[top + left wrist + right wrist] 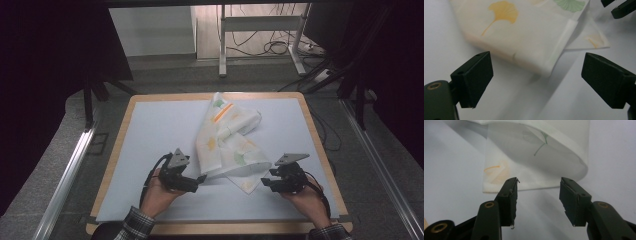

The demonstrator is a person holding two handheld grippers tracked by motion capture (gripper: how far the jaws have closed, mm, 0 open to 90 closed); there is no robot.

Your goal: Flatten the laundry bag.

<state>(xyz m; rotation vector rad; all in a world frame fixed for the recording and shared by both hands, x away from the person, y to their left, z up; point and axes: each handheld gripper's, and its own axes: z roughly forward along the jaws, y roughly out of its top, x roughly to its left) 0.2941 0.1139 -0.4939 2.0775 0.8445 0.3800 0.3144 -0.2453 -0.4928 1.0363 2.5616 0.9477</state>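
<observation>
A white cloth [227, 135] printed with orange and green ginkgo leaves lies loosely folded on the pale mat [160, 130], running from the far middle toward the near edge. My left gripper [200, 179] sits at the cloth's near left corner. In the left gripper view its jaws stand wide open [537, 60], with the folded cloth corner [524, 32] just ahead of them. My right gripper [265, 181] is at the near right tip of the cloth. Its jaws are open [540, 181] with nothing between them, and the curled cloth edge [536, 167] lies just beyond.
The mat covers a wooden table [120, 145]. Bare mat spreads left of the cloth and along the near edge. Behind the table stand a desk frame [222, 45] and floor cables [275, 47]. Metal rails [70, 170] run along both sides.
</observation>
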